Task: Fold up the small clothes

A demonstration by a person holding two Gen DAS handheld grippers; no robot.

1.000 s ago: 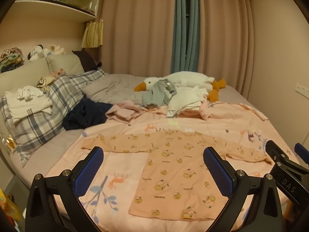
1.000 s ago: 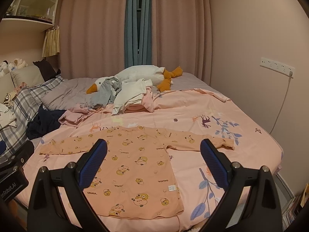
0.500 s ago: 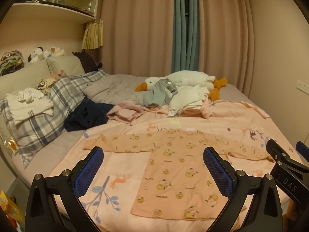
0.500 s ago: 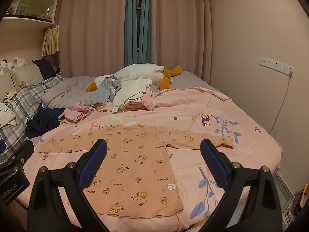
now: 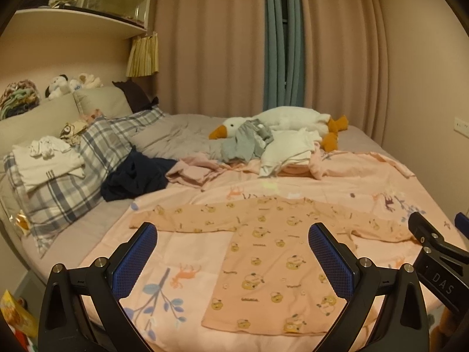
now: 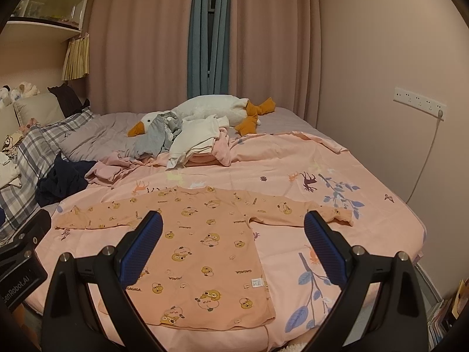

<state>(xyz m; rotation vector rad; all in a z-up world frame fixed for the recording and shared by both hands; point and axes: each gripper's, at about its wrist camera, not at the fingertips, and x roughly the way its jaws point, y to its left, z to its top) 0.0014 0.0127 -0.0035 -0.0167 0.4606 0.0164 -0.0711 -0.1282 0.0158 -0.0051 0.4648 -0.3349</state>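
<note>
A small orange long-sleeved shirt (image 5: 272, 252) with a bear print lies spread flat on the pink bedsheet (image 5: 181, 249), both sleeves out to the sides. It also shows in the right wrist view (image 6: 205, 243). My left gripper (image 5: 233, 259) is open and empty, held above the bed's near edge over the shirt's left half. My right gripper (image 6: 233, 249) is open and empty, above the shirt's lower right part. Neither touches the cloth.
A pile of unfolded clothes (image 5: 278, 149) and a white plush goose (image 5: 287, 120) lie at the back of the bed. A dark garment (image 5: 134, 176) and plaid pillows (image 5: 73, 170) with white folded clothes (image 5: 47, 161) are at left. A wall (image 6: 395, 117) with sockets is at right.
Both grippers have pulled back and risen slightly, so the shirt sits a little farther off in both views. The shirt itself has not moved.
</note>
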